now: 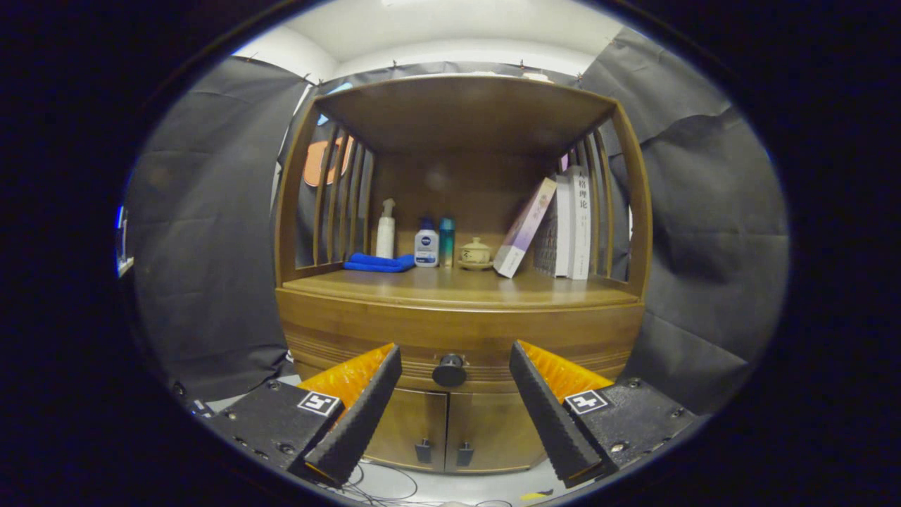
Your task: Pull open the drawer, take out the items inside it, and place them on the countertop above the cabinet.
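We face a brown wooden cabinet (457, 317) with slatted sides and a flat roof over an open countertop (450, 285). Below the countertop runs the wide, curved wooden drawer front (366, 331), shut flush with the cabinet body, and under it sit two small wooden doors (450, 429) with dark handles, also shut.

On the countertop, at the right, we see a row of upright white books (574, 225) against the slats, with a pale lilac book (524, 227) leaning tilted against them. At the left lies a folded blue cloth (379, 263). Just behind it stands a white pump bottle (385, 229), then a white bottle with a dark blue label (426, 243), a slim teal bottle (446, 241) touching it, and a small cream lidded ceramic cup on a saucer (475, 253).

Our gripper (454, 362) hangs in front of the drawer with its fingers spread wide apart, holding nothing. The round dark drawer knob (449, 370) sits between the two fingertips, beyond them, touched by neither.
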{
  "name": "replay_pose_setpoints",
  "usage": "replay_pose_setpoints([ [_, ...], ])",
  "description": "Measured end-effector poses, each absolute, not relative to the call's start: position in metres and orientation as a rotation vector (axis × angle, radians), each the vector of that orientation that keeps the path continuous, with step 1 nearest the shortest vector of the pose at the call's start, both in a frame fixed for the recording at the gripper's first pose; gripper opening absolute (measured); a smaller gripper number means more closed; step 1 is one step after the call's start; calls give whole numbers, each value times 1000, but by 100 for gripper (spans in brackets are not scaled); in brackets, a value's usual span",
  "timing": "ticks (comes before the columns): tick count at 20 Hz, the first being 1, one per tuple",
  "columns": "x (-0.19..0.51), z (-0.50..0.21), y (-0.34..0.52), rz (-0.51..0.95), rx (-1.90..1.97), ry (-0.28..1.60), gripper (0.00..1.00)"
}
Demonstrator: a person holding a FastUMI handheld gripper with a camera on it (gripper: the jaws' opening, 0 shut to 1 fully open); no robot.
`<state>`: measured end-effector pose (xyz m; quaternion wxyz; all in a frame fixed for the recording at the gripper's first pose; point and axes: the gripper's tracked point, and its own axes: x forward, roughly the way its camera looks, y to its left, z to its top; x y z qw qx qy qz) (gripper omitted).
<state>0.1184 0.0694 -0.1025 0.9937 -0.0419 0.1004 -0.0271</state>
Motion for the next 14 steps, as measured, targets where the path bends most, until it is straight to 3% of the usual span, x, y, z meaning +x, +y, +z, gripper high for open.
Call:
replay_pose_setpoints([
  [14,204,-185,53,-96,-74,304,99],
])
